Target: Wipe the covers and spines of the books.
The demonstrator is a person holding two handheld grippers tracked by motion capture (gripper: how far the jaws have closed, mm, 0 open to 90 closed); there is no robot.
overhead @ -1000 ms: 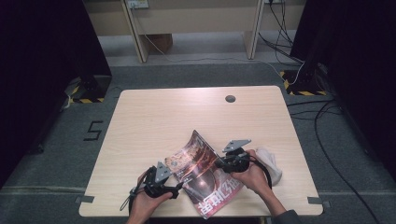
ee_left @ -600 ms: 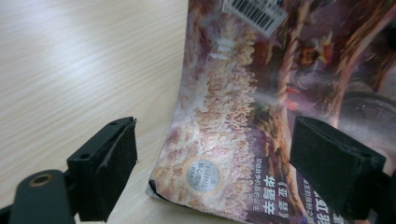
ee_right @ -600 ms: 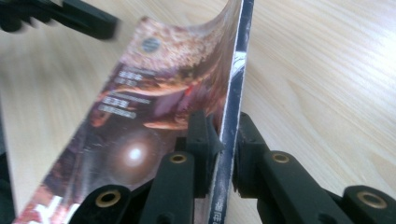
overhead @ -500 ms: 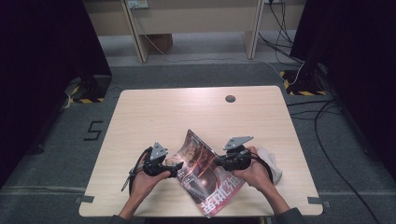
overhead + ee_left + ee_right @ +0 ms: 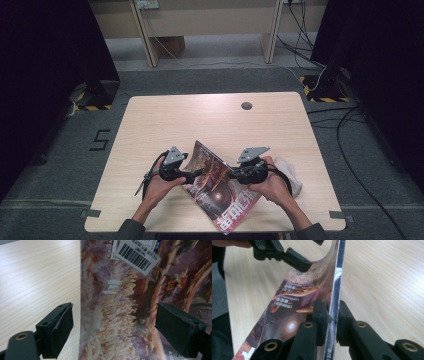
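A glossy magazine [image 5: 220, 192] with a reddish cover stands tilted on its edge near the table's front, its cover bowed. My right gripper [image 5: 234, 176] is shut on the spine; in the right gripper view its pads [image 5: 322, 312] pinch the magazine's [image 5: 294, 300] dark spine edge. My left gripper [image 5: 197, 173] is open at the cover's left edge. In the left gripper view the magazine's [image 5: 120, 302] edge stands between the two wide-apart jaws, nearer the left one, with neither pad touching, and a barcode sticker [image 5: 136, 257] shows at the top.
A crumpled white cloth [image 5: 290, 175] lies just right of my right hand. The light wooden table [image 5: 200, 125] has a round cable hole [image 5: 246, 106] at the back. Cables and desk legs stand on the floor beyond.
My left gripper has moved away from the front edge and in toward the magazine's left edge, with that edge now between its jaws. My right gripper has stayed on the spine.
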